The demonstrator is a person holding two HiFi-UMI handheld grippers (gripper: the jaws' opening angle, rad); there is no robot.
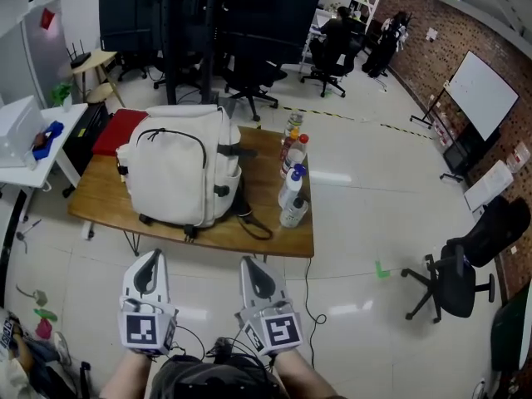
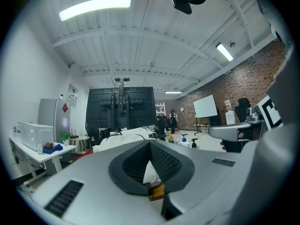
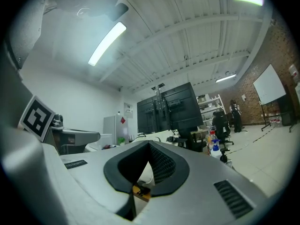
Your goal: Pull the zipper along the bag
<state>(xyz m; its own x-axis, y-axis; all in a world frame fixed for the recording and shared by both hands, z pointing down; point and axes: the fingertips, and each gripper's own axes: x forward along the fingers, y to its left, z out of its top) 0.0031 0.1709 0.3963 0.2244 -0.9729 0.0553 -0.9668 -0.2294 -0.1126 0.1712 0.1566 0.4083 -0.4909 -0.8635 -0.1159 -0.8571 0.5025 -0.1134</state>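
Cream cloth bag at mid-left looked soft & saggy, so its black zipper prob. needed pinching by the tab; left gripper & right gripper sat closed, empty.

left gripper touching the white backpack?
Apart. The head view shows the left gripper short of the table, with bare floor between its tip and the table edge. The white backpack sits further back on top.

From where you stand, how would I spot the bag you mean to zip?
Find the wooden table straight ahead. A backpack sits on its left half, with bottles to its right. It alone is big and cream-white, trimmed with black zippers.
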